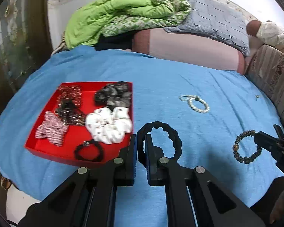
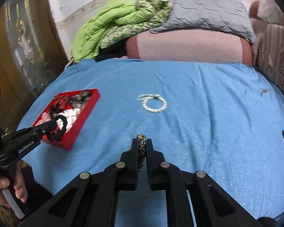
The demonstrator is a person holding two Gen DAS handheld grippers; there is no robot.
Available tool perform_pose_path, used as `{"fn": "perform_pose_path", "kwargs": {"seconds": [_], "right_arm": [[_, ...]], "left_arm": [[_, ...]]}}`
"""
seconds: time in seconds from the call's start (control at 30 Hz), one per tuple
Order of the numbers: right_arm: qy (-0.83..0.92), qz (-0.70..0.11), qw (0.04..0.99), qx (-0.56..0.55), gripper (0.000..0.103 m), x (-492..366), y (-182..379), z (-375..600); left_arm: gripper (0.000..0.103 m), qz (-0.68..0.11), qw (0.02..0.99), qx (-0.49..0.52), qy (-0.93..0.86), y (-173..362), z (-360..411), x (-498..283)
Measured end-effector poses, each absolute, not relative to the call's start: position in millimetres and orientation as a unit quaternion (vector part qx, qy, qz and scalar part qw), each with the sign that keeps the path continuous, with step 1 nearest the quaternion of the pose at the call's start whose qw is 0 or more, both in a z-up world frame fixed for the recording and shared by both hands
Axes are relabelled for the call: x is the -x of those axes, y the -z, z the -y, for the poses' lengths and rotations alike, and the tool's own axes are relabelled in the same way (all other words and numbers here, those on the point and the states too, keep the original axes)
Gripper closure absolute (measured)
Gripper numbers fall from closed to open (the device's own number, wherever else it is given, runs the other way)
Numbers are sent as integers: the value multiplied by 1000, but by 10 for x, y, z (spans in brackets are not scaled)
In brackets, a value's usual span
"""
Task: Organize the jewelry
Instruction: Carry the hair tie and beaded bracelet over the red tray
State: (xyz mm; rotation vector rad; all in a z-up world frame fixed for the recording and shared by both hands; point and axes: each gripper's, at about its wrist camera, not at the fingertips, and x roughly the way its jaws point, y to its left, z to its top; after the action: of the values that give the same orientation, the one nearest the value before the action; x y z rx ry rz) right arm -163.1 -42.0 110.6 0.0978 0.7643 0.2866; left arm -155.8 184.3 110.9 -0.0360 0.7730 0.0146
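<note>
Left gripper [image 1: 141,141] is clamped on a black scrunchie [image 1: 172,138] right by the red tray [image 1: 47,147]. Right gripper [image 2: 142,145] pinches a leopard scrunchie [image 2: 141,147]. Pearl bracelet [image 2: 154,104] lies on the blue sheet [image 2: 208,113]. Lettering on the left gripper's too blurry to read.

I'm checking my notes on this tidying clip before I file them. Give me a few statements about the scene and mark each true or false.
1. The left tongs grip a black hair tie. True.
2. The right tongs are empty. False: they are shut on a patterned hair tie.
3. The pearl bracelet lies on the blue sheet, outside the red tray. True.
4. The red tray holds nothing. False: several hair ties lie in it, including a white hair tie.
</note>
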Motion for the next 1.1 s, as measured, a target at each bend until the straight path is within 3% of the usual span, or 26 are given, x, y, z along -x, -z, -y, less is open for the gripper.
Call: {"fn": "perform_pose_path", "kwargs": {"seconds": [1.1], "right_arm": [[-269,-368,889,44,95,1322,-1337,-1199]], "left_arm": [[95,-405,902,94,-116,-782,-3090,1557]]}}
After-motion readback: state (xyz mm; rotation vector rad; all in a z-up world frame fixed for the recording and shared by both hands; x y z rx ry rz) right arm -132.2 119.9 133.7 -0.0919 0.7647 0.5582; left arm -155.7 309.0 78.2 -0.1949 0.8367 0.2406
